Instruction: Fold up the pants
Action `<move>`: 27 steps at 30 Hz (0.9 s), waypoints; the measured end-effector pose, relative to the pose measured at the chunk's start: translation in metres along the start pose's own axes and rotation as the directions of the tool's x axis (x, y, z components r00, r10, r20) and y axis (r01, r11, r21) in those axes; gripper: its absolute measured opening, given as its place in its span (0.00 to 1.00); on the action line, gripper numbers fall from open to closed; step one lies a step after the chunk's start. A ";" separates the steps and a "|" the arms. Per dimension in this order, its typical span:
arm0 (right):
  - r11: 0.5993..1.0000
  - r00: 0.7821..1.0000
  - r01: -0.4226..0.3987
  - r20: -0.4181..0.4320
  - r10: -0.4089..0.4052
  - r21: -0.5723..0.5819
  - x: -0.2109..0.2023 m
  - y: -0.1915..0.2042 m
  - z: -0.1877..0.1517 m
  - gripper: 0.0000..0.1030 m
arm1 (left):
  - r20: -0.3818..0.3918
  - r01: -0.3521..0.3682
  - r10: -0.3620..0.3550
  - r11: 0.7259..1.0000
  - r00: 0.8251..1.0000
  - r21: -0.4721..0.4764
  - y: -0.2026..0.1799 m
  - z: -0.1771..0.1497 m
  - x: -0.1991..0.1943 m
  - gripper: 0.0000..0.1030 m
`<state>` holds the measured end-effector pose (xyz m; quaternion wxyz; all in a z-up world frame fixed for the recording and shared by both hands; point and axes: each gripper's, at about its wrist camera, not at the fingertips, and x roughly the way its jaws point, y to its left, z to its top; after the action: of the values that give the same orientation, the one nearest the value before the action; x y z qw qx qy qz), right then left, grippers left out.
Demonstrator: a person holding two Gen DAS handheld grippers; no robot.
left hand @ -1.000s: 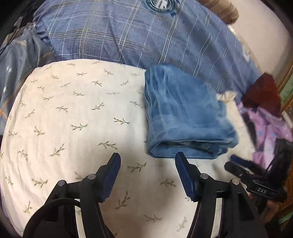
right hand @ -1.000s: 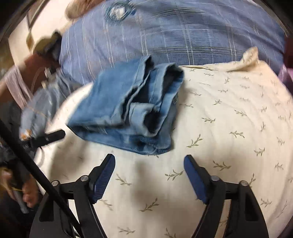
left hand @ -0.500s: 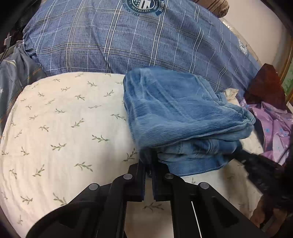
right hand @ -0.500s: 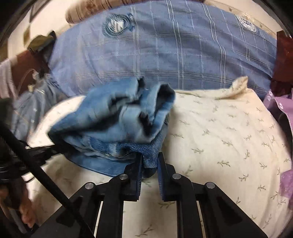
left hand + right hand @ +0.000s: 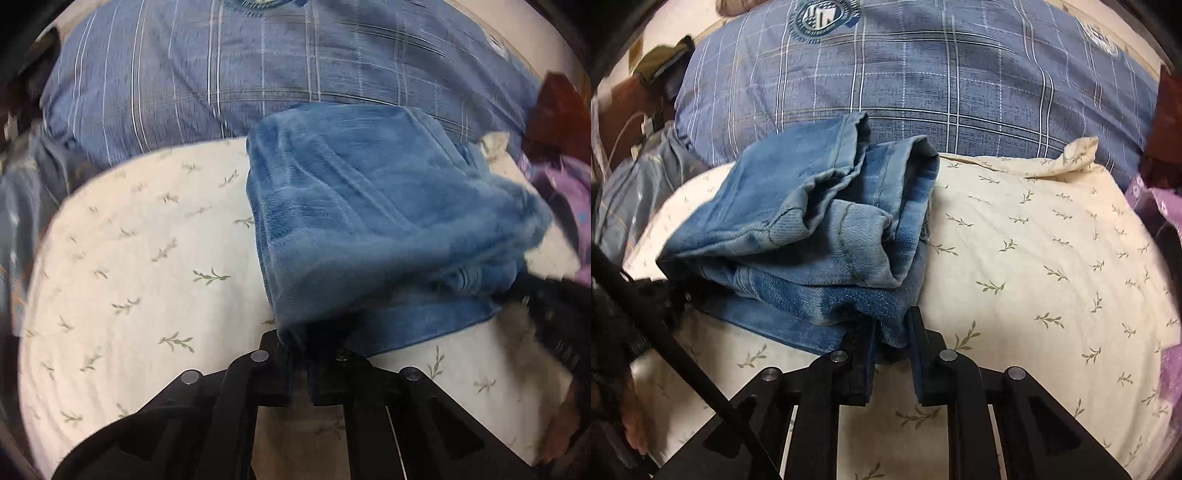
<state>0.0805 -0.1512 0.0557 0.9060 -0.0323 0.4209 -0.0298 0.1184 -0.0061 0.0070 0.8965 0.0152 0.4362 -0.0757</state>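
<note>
The blue denim pants lie folded into a thick bundle on a cream leaf-print pillow. My left gripper is shut on the bundle's near left corner. My right gripper is shut on the near right corner of the same pants, where the hems and cuffs show as stacked layers. The near edge is raised off the pillow. The other gripper shows dark at the right edge of the left wrist view.
A blue plaid pillow with a round crest lies behind the cream one. Purple cloth and a dark red item sit to the right. Grey-blue fabric and cables lie at the left.
Both grippers went from open in front of the bundle to shut on its near corners. The near edge has since lifted and the bundle has bunched up.
</note>
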 end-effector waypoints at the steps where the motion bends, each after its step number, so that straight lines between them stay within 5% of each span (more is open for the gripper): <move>1: 1.000 1.000 -0.008 0.009 0.008 0.011 -0.001 -0.003 0.003 0.14 | 0.001 -0.007 0.007 1.000 1.000 0.005 -0.002 -0.001 -0.007 0.03; 6: 0.991 0.996 -0.090 0.034 0.087 0.103 -0.039 -0.019 -0.003 0.12 | -0.015 0.019 -0.020 0.998 1.000 -0.058 -0.006 -0.020 -0.058 0.03; 9: 0.986 0.995 -0.097 -0.006 0.099 0.137 -0.035 -0.019 -0.023 0.13 | -0.049 0.015 -0.018 0.997 0.999 -0.069 -0.010 -0.041 -0.047 0.04; 13: 0.974 0.989 -0.131 -0.035 0.140 0.184 -0.020 -0.026 -0.029 0.21 | 0.005 0.054 -0.053 0.994 0.999 -0.093 -0.006 -0.054 -0.045 0.09; 17: 0.961 0.985 -0.173 0.026 0.172 0.216 -0.043 -0.033 -0.034 0.36 | 0.117 0.003 0.004 0.998 0.993 -0.059 -0.006 -0.061 -0.076 0.49; 23: 0.980 0.992 -0.126 -0.002 0.128 0.155 -0.043 -0.020 -0.042 0.40 | 0.111 -0.028 0.026 0.999 0.993 0.022 -0.020 -0.062 -0.075 0.47; 25: 0.990 0.997 -0.078 0.006 0.078 0.121 -0.040 -0.015 -0.042 0.38 | 0.122 -0.039 0.033 0.998 0.992 0.047 -0.024 -0.059 -0.069 0.36; 27: 0.990 0.996 -0.094 0.012 0.094 0.100 -0.039 -0.011 -0.041 0.22 | 0.157 -0.039 0.030 0.998 0.987 0.050 -0.026 -0.059 -0.069 0.20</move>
<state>0.0236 -0.1600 0.0604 0.9084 0.0332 0.4167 -0.0081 0.0267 -0.0178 0.0256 0.9284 0.0404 0.3620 -0.0726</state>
